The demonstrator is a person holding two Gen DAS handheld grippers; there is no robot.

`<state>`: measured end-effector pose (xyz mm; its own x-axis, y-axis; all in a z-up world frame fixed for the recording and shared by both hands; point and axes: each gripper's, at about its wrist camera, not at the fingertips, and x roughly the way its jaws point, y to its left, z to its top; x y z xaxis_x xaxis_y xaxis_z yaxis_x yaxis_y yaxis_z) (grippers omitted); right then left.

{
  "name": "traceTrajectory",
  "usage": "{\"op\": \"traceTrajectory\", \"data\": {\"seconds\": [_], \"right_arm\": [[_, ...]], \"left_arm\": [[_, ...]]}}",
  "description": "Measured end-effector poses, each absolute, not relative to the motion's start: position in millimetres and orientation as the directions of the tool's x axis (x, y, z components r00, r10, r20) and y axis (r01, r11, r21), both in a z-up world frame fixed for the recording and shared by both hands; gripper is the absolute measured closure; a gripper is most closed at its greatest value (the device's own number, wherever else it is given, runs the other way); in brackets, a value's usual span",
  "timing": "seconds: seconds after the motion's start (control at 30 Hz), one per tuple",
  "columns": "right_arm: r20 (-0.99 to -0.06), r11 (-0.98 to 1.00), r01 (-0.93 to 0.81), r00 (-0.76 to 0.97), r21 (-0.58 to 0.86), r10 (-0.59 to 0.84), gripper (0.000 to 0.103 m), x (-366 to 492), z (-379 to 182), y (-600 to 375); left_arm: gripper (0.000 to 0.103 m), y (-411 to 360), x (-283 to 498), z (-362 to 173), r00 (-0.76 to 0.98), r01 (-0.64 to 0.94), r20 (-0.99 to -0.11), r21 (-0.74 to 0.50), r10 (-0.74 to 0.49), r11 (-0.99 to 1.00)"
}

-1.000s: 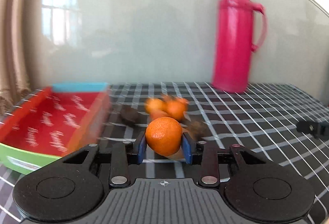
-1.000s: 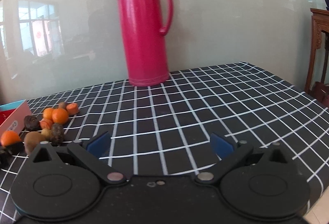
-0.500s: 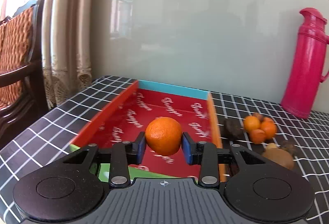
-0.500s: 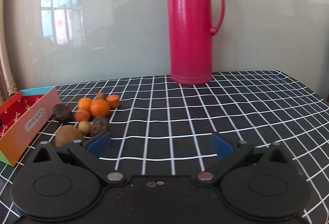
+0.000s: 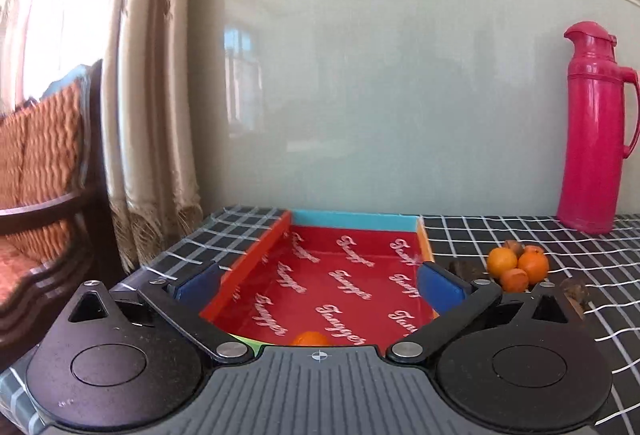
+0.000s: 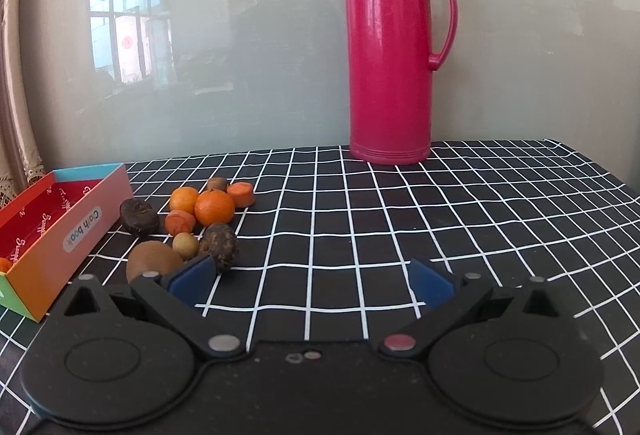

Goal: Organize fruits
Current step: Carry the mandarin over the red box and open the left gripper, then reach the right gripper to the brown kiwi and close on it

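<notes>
My left gripper [image 5: 318,281] is open above the near end of the red box [image 5: 344,275]. An orange mandarin [image 5: 310,338] lies in the box just below it, half hidden by the gripper body; its edge also shows in the right wrist view [image 6: 5,264]. My right gripper [image 6: 312,281] is open and empty above the checked cloth. A pile of fruit sits right of the box: two mandarins [image 6: 214,207], carrot pieces [image 6: 241,194], a kiwi [image 6: 153,265], dark round fruits [image 6: 139,216] and a small yellow-green one [image 6: 185,245]. The pile also shows in the left wrist view [image 5: 516,267].
A tall pink thermos jug [image 6: 390,47] stands at the back of the table against the glossy wall. A curtain [image 5: 152,95] and a wooden chair [image 5: 44,179] are left of the table. The table edge [image 6: 600,171] falls away on the right.
My left gripper has opened and let go of the mandarin, which now lies in the red box. The right gripper has swung a little left, toward the fruit pile.
</notes>
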<state>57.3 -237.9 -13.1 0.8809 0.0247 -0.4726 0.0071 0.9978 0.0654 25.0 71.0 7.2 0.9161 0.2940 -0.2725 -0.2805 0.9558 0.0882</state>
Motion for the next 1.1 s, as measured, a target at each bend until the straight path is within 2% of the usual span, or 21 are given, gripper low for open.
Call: {"op": "traceTrajectory", "data": {"seconds": [0.07,0.2,0.33,0.53,0.63,0.9,1.1], "right_arm": [[-0.472,0.998,0.011,0.882,0.068,0.022,0.0,57.5,-12.9,-238.6],[-0.469,0.997,0.005,0.882,0.075,0.031,0.0,57.1,-12.8,-236.9],[-0.453,0.998,-0.006,0.891,0.063,0.034,0.0,56.7,-11.4,-227.9],[-0.458,0.999,-0.049,0.887,0.021,0.053,0.0,61.4,-12.8,-205.4],[-0.45,0.996,-0.09,0.889,0.011,0.085,0.0,62.0,-13.1,-194.7],[-0.428,0.982,-0.18,0.892,-0.048,0.143,0.0,64.5,-15.0,-160.1],[-0.469,0.978,-0.194,0.873,-0.077,0.136,0.001,75.4,-21.1,-142.9]], "left_arm": [[0.0,72.5,24.3,8.2,0.914,-0.285,-0.276,0.084,0.297,0.955],[0.0,86.4,17.7,7.8,0.925,-0.273,-0.279,-0.016,0.258,0.962],[0.0,96.1,8.3,3.4,0.934,-0.263,-0.266,-0.065,0.237,0.963],[0.0,98.7,-0.5,1.6,0.929,-0.296,-0.221,0.04,0.298,0.954],[0.0,110.3,-1.4,5.1,0.922,-0.288,-0.264,0.024,0.283,0.957],[0.0,134.4,-9.3,4.6,0.906,-0.304,-0.29,0.058,0.307,0.951],[0.0,153.3,-10.5,3.4,0.895,-0.313,-0.322,0.041,0.309,0.949]]}}
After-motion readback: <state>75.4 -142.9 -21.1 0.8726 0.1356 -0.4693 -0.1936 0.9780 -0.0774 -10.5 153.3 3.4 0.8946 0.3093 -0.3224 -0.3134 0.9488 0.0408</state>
